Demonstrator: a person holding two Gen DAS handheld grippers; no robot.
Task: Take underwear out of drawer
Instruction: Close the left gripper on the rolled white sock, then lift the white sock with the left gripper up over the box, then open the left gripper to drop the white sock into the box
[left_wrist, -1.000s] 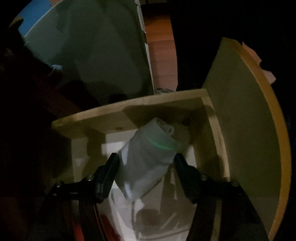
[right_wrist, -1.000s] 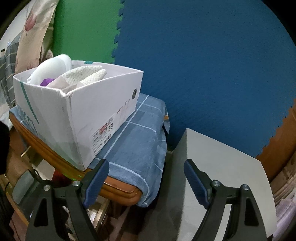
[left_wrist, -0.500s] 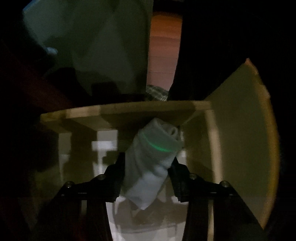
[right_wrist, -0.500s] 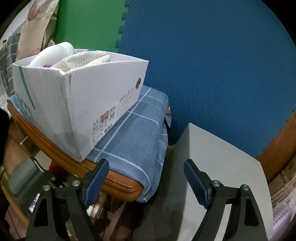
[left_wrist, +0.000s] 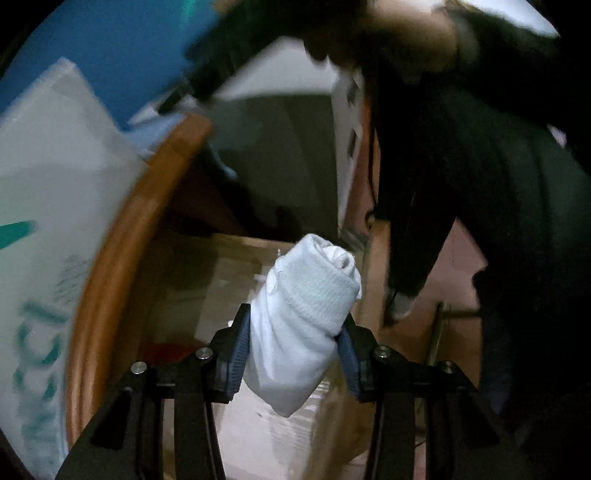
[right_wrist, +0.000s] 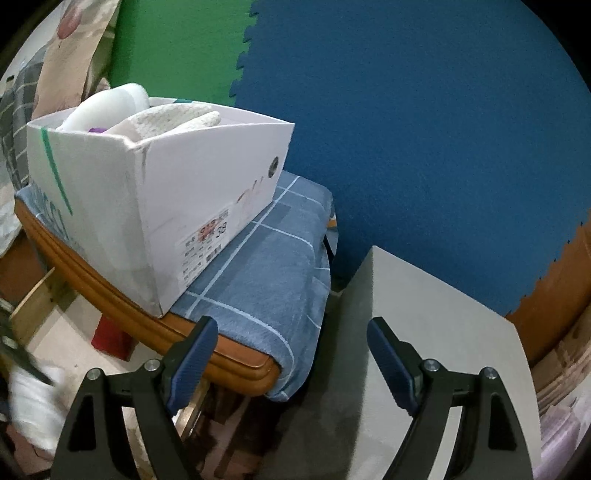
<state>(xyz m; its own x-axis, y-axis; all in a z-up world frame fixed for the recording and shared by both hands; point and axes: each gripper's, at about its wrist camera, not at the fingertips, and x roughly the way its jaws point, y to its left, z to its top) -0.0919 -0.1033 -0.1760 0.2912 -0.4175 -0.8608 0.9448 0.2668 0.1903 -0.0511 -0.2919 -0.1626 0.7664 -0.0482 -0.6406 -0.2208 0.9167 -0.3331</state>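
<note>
Left wrist view: the left tongs (left_wrist: 293, 352) have just been closing and now clamp a rolled white bundle of underwear (left_wrist: 308, 317) between both blue pads, the roll standing up from them toward the centre of the frame, its ribbed band near the top. Behind and below it lies the pale wooden drawer (left_wrist: 192, 284), blurred, and the bundle is raised clear of its floor. A curved brown counter edge (left_wrist: 122, 236) sweeps up the left side, with a white box (left_wrist: 48, 206) bearing teal print beyond it. A dark sleeve (left_wrist: 491, 206) fills the right. Right wrist view: the right tongs (right_wrist: 291, 363) stand wide apart with nothing between them, at lower centre. Past them, a blue checked cloth (right_wrist: 258, 273) covers the counter, carrying the white box at left; a grey panel (right_wrist: 428, 343) sits lower right, before a blue foam wall (right_wrist: 424, 122).
</note>
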